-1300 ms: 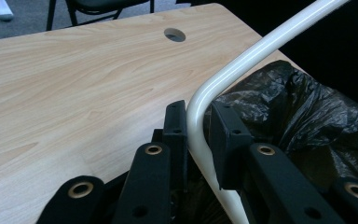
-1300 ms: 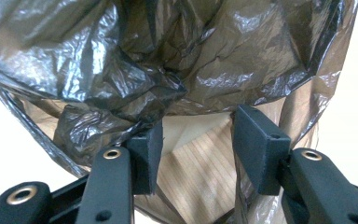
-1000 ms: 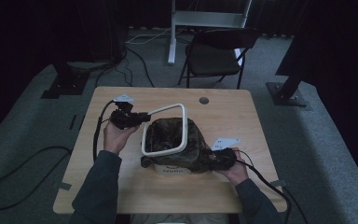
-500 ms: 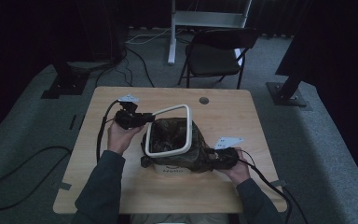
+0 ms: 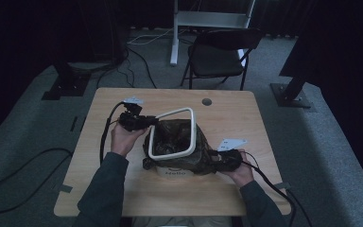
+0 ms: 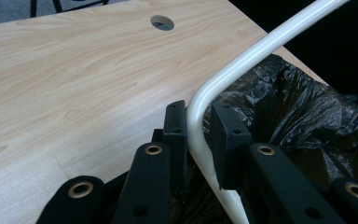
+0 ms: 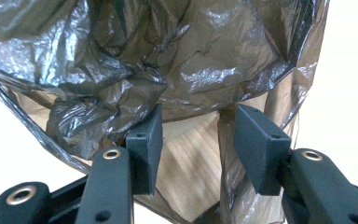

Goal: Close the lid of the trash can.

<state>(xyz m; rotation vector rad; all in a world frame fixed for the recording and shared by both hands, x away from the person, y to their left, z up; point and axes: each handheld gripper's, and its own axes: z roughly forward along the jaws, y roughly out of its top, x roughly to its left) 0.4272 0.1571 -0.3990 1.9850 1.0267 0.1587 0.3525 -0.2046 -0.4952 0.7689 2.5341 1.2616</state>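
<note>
My right gripper [image 5: 220,160]: at 5 o'clock of the bin, its two jaws stand apart with a fold of the black bag [image 7: 177,60] between them; I cannot tell if the pads press it.
My left gripper [image 5: 146,122]: at 10 o'clock of the bin, its two jaws are clenched on the white frame [image 6: 242,58], at the bent corner.
Bin [image 5: 175,171]: one small white bin, near the middle of the table, wrapped by the bag.
White frame, place: one frame, tilted up over the bin mouth, its low side lying on the bag.
Table [image 5: 246,118]: one wooden table; one round hole [image 5: 207,101] at 12 o'clock.
In the way: the loose bag folds hide the bin wall from my right gripper.
Chair [image 5: 220,54]: one dark folding chair behind the table, at 12 o'clock.
Floor cables [image 5: 14,165]: several on the grey floor, at 9 o'clock and farther at 11 o'clock.
</note>
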